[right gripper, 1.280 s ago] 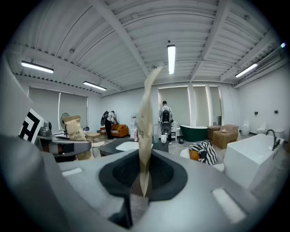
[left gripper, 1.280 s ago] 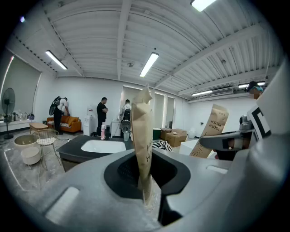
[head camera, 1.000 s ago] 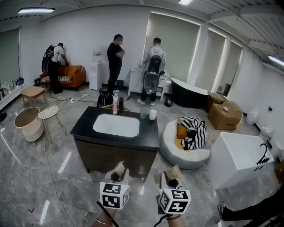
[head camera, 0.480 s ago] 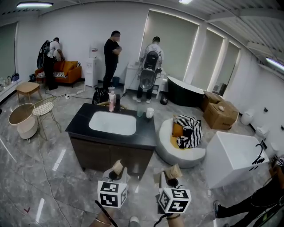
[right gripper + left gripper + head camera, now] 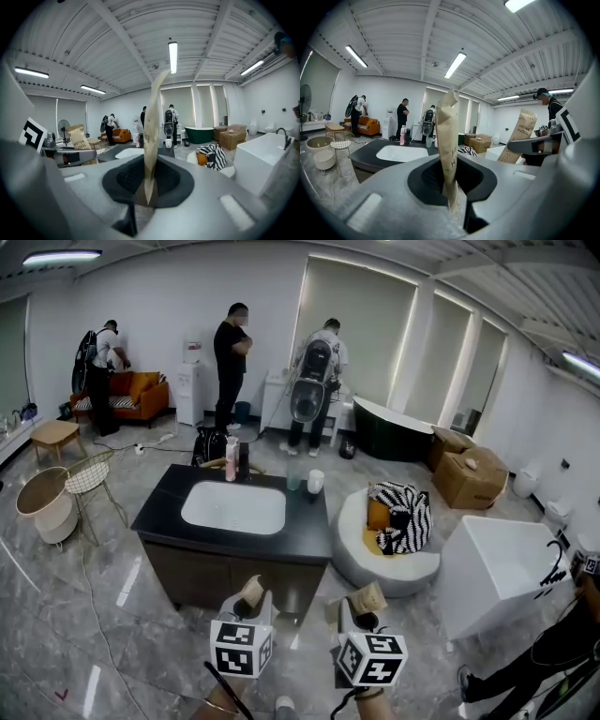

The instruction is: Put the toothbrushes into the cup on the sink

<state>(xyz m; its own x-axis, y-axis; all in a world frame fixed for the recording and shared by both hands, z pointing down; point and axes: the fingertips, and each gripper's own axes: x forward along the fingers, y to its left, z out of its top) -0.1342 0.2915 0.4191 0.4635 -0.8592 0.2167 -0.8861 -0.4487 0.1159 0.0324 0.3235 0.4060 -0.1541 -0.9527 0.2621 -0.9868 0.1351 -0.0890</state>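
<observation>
Each gripper holds a toothbrush in a brown paper packet, standing upright. In the head view my left gripper (image 5: 247, 604) is shut on the left packet (image 5: 250, 591) and my right gripper (image 5: 362, 613) on the right packet (image 5: 369, 597), both low in the picture, short of the black sink counter (image 5: 169, 500). A white cup (image 5: 315, 481) stands at the counter's far right corner, beside a clear glass (image 5: 294, 481). The left gripper view shows its packet (image 5: 449, 150) pinched between the jaws. In the right gripper view the other packet (image 5: 150, 140) is edge-on, with the cup (image 5: 168, 143) far ahead.
A white basin (image 5: 234, 507) is set in the counter, with bottles (image 5: 232, 458) at its far edge. To the right are a round white seat with a striped cushion (image 5: 401, 519) and a white tub (image 5: 502, 563). Three people (image 5: 230, 362) stand at the back. Baskets (image 5: 49, 502) stand left.
The view has closed in on the sink counter, which now looks slightly larger and nearer. Both grippers keep their packets and their place at the bottom of the picture.
</observation>
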